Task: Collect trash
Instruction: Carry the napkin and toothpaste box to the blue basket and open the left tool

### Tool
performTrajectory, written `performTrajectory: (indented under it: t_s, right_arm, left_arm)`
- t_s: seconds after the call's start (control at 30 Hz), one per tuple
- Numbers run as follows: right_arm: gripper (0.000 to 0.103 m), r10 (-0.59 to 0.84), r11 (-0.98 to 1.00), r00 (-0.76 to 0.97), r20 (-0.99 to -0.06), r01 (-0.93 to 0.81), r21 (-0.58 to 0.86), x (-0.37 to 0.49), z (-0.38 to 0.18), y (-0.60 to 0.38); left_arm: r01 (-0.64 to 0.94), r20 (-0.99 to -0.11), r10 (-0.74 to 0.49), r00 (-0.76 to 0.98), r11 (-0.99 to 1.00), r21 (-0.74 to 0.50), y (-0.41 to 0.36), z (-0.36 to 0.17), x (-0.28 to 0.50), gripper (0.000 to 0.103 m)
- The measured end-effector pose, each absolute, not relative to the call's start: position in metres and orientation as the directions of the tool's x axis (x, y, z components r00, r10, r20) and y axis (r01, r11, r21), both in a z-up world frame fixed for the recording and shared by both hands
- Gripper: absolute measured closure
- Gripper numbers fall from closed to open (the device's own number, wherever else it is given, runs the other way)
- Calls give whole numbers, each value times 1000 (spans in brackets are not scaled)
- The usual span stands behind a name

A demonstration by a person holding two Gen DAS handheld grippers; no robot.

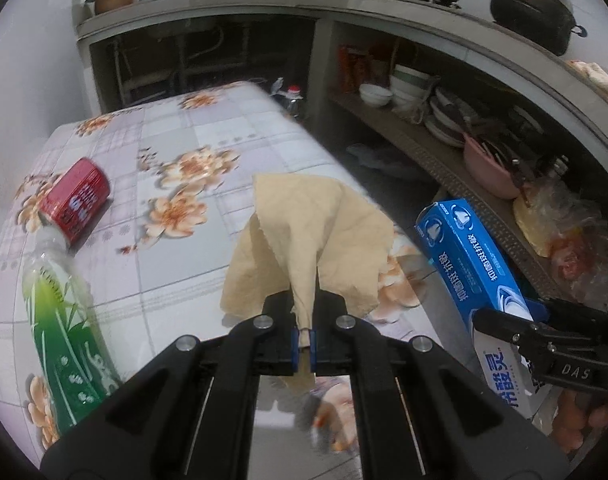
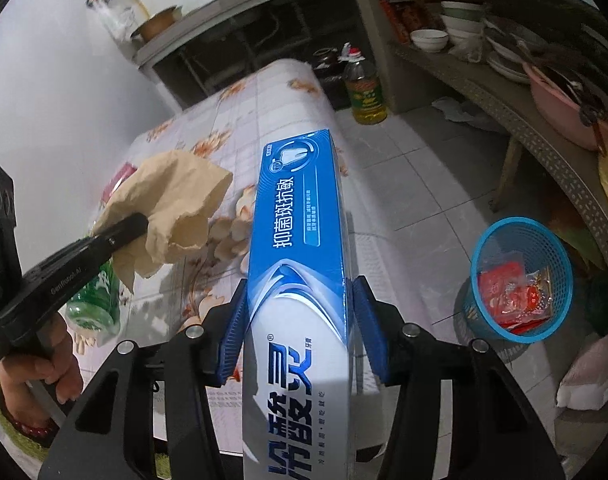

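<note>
Left claw (image 1: 302,340) is pinched tight on a crumpled tan paper napkin (image 1: 304,240), which hangs clear above the table (image 1: 223,136) with its floral plastic cloth. Right claw (image 2: 299,332) straddles a long blue-and-white toothpaste box (image 2: 297,264), the box running forward between the blue pads (image 2: 370,328); the left pad looks pressed to the carton, though the right-hand contact is hard to judge. Both claws tilt downward, side by side over the table's near edge, and a hand (image 2: 43,364) grips the left tool's handle. On the cloth lie a red can (image 1: 75,204) and a clear bottle with a green label (image 1: 59,312), touching end to end. Down on the tiled floor (image 2: 416,184) sits a blue mesh waste basket (image 2: 480,252) with red wrappers inside. Beyond: a yellow oil bottle (image 2: 366,92), shelves of bowls and a pink basin (image 2: 560,108).
</note>
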State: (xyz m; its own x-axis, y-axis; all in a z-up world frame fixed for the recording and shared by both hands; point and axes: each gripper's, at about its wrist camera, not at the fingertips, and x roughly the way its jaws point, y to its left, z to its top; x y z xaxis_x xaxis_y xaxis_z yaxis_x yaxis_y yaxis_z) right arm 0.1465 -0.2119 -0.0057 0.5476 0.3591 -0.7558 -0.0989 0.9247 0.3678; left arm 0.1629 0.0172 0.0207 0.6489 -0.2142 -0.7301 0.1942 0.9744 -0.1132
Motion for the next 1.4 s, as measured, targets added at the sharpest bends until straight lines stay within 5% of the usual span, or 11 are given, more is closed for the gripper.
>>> performTrajectory:
  t_s: [0.43, 0.77, 1.13, 1.4]
  right_arm:
    - [53, 289, 912, 618, -732, 55, 406, 134, -4, -285]
    - [53, 94, 853, 641, -762, 342, 394, 105, -29, -404]
    - [53, 101, 715, 558, -824, 535, 450, 89, -111, -479]
    - [53, 139, 669, 517, -845, 580, 464, 83, -151, -496]
  left_arm:
    - [329, -717, -314, 622, 936, -124, -50, 35, 169, 101]
    - [502, -742, -478, 470, 836, -221, -144, 35, 194, 101]
    - [498, -864, -498, 82, 771, -397, -275, -62, 250, 101]
    - [401, -912, -408, -48, 828, -392, -348, -156, 290, 98]
